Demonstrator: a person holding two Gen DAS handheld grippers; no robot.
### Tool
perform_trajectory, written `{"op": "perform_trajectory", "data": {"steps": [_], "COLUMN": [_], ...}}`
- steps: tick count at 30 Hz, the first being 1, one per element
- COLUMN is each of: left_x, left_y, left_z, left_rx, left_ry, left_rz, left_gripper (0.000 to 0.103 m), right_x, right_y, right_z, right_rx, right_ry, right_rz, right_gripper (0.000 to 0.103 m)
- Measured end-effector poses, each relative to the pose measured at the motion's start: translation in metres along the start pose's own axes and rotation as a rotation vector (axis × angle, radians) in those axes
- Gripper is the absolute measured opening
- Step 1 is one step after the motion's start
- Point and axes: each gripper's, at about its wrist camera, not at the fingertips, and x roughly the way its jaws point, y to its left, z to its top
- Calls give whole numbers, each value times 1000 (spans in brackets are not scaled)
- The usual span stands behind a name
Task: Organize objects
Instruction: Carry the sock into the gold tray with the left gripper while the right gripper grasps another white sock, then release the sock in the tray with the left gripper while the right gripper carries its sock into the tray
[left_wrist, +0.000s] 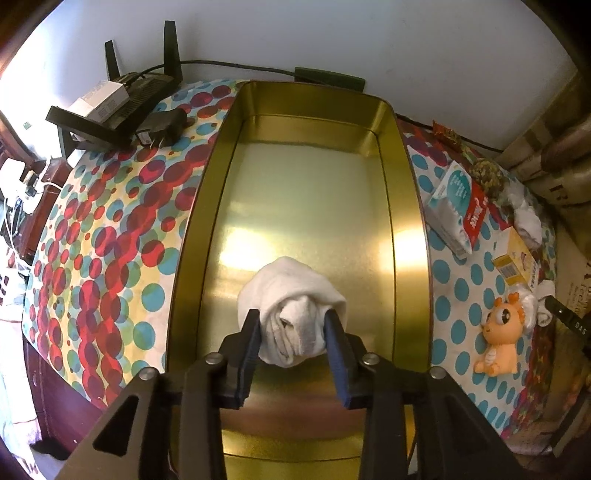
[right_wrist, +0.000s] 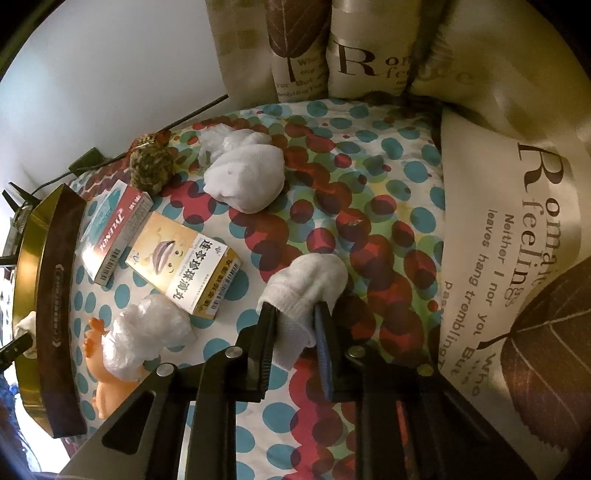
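1. The left tongs (left_wrist: 291, 325) pinch a rolled white sock (left_wrist: 291, 295) low over the floor of the gold tin (left_wrist: 406, 221); whether it touches is hard to tell.
2. The right tongs (right_wrist: 295, 317) pinch a second white sock (right_wrist: 306, 284) above the dotted cloth (right_wrist: 369, 166), right of the tin (right_wrist: 26, 258).
3. Beside the tin's right wall lie two medicine boxes (right_wrist: 184, 266) and an orange toy (left_wrist: 498, 332).

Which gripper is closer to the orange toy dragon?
Left, probably. The left gripper holds a rolled white sock over the gold tin, right beside the toy dragon. The right gripper holds another sock farther across the spotted cloth.
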Motion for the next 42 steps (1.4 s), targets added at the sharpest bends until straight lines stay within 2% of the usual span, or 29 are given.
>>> {"op": "perform_trajectory", "data": {"steps": [13, 18, 23, 27, 32, 42], "left_x": [-7, -7, -8, -8, -12, -50], "left_y": [6, 5, 12, 22, 27, 40], "left_z": [-8, -10, -13, -17, -23, -33], "left_rx": [-20, -29, -92, -173, -207, -221], "left_ry": [-16, -18, -7, -2, 5, -111], "left_rz": [-15, -11, -37, -89, -110, -45], "left_gripper": [39, 40, 42, 46, 48, 51], "right_x": [-20, -37, -56, -63, -66, -71], "right_y": [11, 29, 67, 106, 153, 228], "right_z": [7, 15, 23, 27, 24, 8], "right_rx": [-17, -41, -117, -197, -308, -495], "right_ry": [-52, -89, -127, -143, -137, -106], "right_rz": [22, 80, 173, 243, 325, 442], "right_gripper": [18, 18, 18, 18, 18, 18]}}
